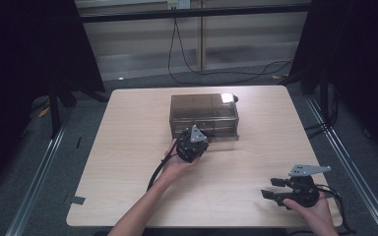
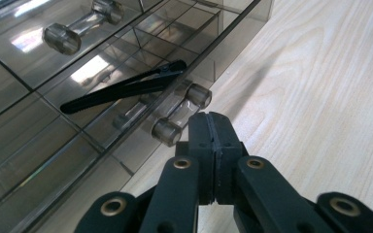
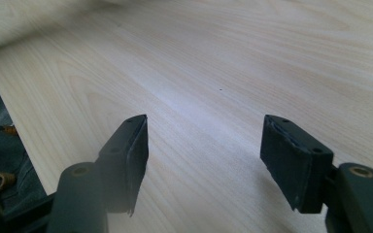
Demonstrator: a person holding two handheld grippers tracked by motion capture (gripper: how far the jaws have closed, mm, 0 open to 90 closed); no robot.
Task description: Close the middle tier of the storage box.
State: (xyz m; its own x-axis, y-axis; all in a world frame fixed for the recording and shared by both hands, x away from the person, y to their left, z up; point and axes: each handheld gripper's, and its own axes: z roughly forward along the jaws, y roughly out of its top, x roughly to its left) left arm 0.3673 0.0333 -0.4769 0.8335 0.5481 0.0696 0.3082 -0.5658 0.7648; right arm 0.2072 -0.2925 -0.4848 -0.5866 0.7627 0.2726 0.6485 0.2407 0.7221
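A smoky see-through drawer box (image 1: 204,114) stands at the middle of the table. My left gripper (image 1: 190,136) is at its front face. In the left gripper view that gripper (image 2: 212,130) is shut with nothing between its jaws, its tip just right of the clear bar handle (image 2: 181,114) of the lower drawer. A long black clip (image 2: 126,87) lies inside behind the tinted front. Another clear handle (image 2: 80,26) is above. My right gripper (image 1: 269,187) rests open near the table's front right, and in its own view the right gripper (image 3: 204,131) spans bare wood.
The light wooden table (image 1: 128,147) has bare wood left, right and in front of the box. Black cables (image 1: 187,64) run across the floor behind it. Metal rails (image 1: 44,162) flank the table on both sides.
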